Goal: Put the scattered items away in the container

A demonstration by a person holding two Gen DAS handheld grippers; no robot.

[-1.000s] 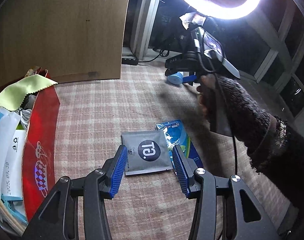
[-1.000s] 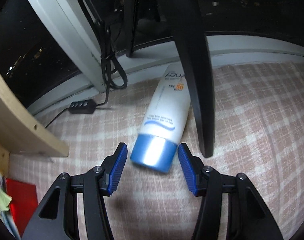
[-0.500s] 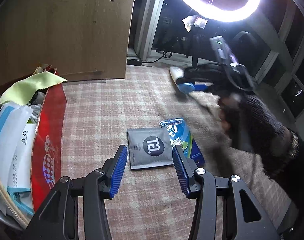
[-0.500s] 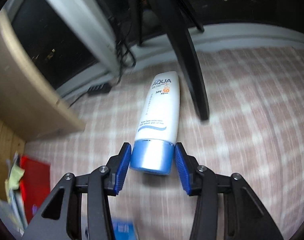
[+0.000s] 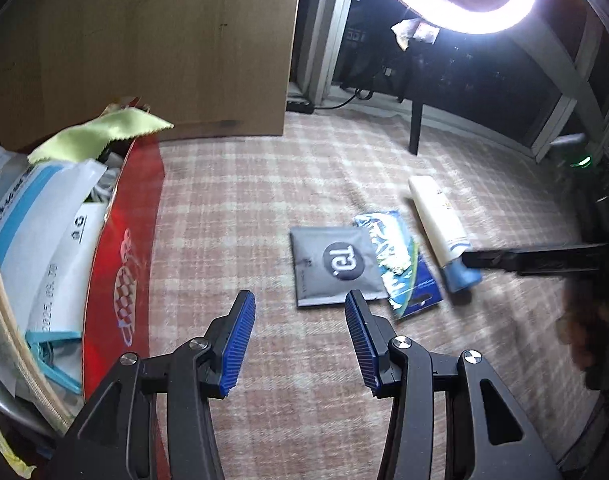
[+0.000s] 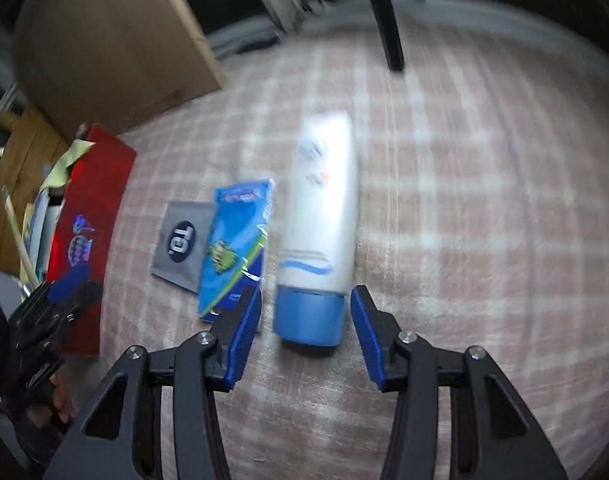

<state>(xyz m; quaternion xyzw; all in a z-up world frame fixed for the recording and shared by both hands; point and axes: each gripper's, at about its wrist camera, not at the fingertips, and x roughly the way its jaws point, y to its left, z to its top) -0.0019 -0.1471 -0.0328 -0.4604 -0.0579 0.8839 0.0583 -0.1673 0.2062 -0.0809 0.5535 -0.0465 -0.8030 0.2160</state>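
We see our right gripper (image 6: 306, 332) with its fingers (image 6: 244, 334) spread wide on either side of the blue cap of the tube (image 6: 318, 216). Small gaps show on both sides, so nothing is pinched. The tube lies on the checked cloth (image 6: 464, 220), its long axis running straight away from the gripper, cap nearest us and crimped end pointing off toward the chair leg (image 6: 388, 28). That alignment is what the next move turns on: the fingers already straddle the cap across its width, so we judge that closing them would catch it without any turn of the wrist.

Just left of the tube lies the blue packet (image 6: 234, 244), overlapping the grey sachet (image 6: 182, 240). The left finger hangs over the packet's near corner, so a closing pinch might drag it along.

Our left gripper (image 5: 300, 340) hovers with fingers (image 5: 240, 340) likewise spread and empty, the grey sachet (image 5: 334, 266) lying just ahead between them. The container (image 5: 120, 272), red-walled and already stuffed with a green cloth (image 5: 100, 136) and white packs (image 5: 36, 240), stands well to the left. The right gripper is plainly nearer the tube; the left one is nearer the sachet and the container.
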